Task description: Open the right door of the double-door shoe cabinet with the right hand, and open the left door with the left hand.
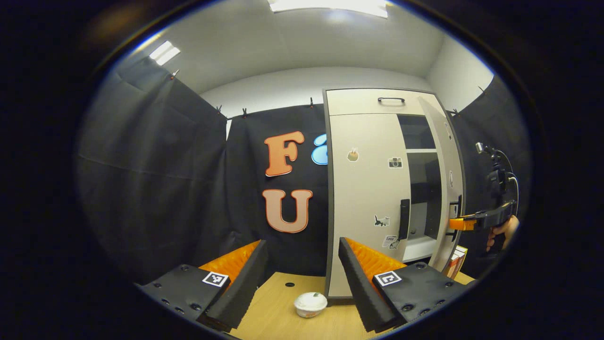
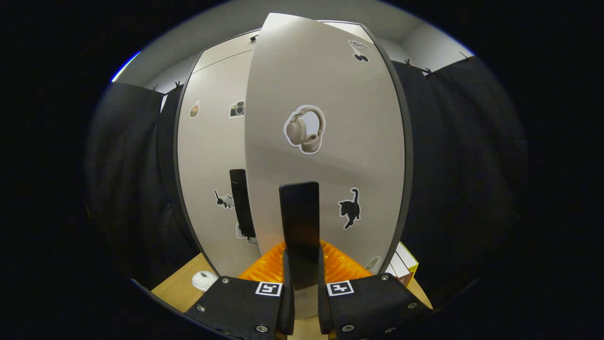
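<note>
Two doors on the shoe cabinet [image 1: 377,198]: right door [image 2: 325,141] ajar, right hand-held gripper [image 2: 302,264] pinching its handle [image 2: 299,226]. Left door [image 1: 363,203] closed; left hand-held gripper [image 1: 302,264] spread, well short. Rigid hinged panels, probably light; take left handle [image 1: 404,218].

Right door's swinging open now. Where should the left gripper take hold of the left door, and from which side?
Take the left door's handle, an upright dark bar at the door's inner edge. Come straight from the front with the open left gripper, one finger each side of the bar.
</note>
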